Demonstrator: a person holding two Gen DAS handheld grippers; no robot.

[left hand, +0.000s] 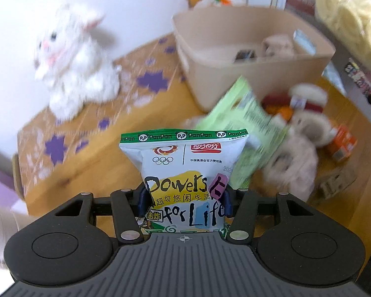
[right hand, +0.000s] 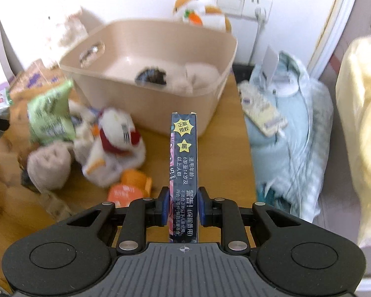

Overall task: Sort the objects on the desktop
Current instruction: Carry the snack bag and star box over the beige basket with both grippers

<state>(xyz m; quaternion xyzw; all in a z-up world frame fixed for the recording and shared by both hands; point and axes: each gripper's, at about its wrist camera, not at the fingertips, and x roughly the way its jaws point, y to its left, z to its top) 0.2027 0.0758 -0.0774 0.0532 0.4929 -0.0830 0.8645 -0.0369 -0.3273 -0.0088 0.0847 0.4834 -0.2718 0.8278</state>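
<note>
A white snack bag [left hand: 185,173] with a green top stands upright, pinched between the left jaws. A slim dark box [right hand: 184,173] stands on edge between the right jaws.

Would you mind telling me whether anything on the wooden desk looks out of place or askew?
Yes. A light green foil snack bag lies tilted over a jumble of toppled plush toys beside the beige plastic bin, not inside it. A small orange carton lies tipped over at the heap's near edge. Nothing looks spilled or damaged.
</note>
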